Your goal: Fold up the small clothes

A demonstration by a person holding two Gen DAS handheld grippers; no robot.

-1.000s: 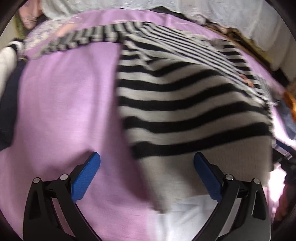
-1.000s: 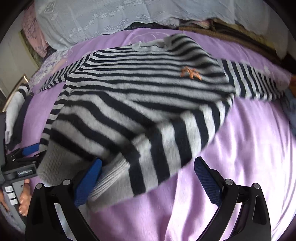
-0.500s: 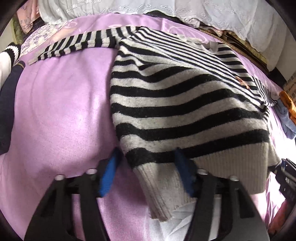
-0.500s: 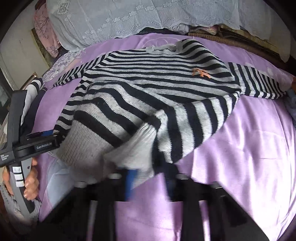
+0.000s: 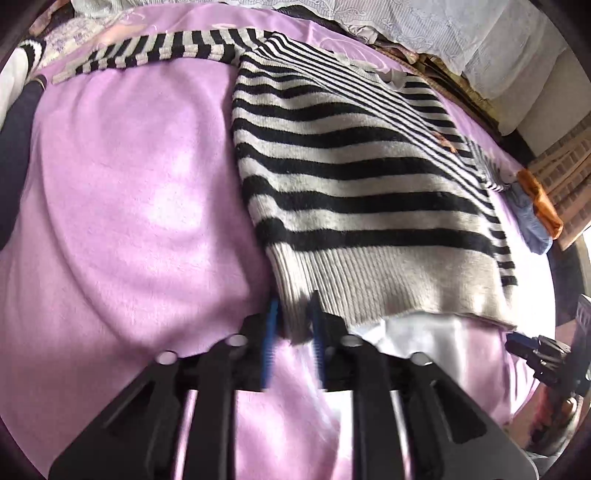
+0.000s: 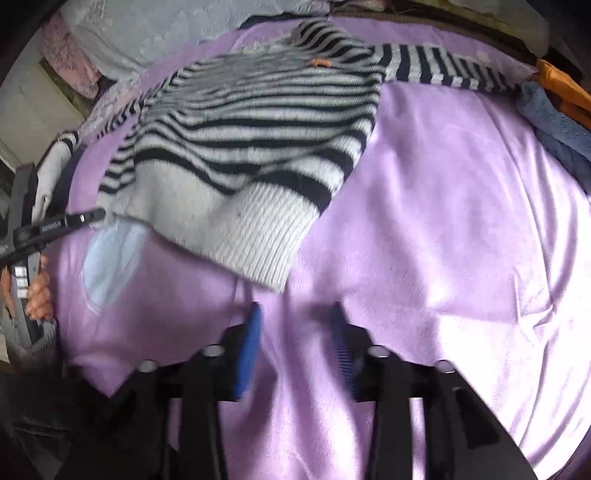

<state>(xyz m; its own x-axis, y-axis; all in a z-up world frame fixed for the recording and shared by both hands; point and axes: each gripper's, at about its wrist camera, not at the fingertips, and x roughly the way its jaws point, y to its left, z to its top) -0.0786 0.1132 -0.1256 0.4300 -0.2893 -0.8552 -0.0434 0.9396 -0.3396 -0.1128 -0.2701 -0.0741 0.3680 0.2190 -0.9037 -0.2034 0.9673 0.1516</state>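
A black-and-cream striped sweater (image 5: 351,177) lies spread on a purple blanket (image 5: 129,192), sleeves out to both sides. My left gripper (image 5: 293,321) is shut on the ribbed hem at its near left corner. In the right wrist view the sweater (image 6: 258,122) lies ahead with its ribbed hem (image 6: 258,236) toward me. My right gripper (image 6: 295,317) is partly open and empty, just short of the hem's near corner, over the blanket (image 6: 443,221). The left gripper's tip (image 6: 74,221) shows at the left there.
A white patch (image 5: 417,332) lies under the hem. Blue and orange clothes (image 5: 535,206) are piled at the right edge. Lace-covered pillows (image 6: 166,33) line the far side. Dark and white clothing (image 5: 14,110) lies at the left.
My left gripper closed onto the hem's left corner. My right gripper closed toward the hem's right corner, then drew back and now stands partly open and empty.
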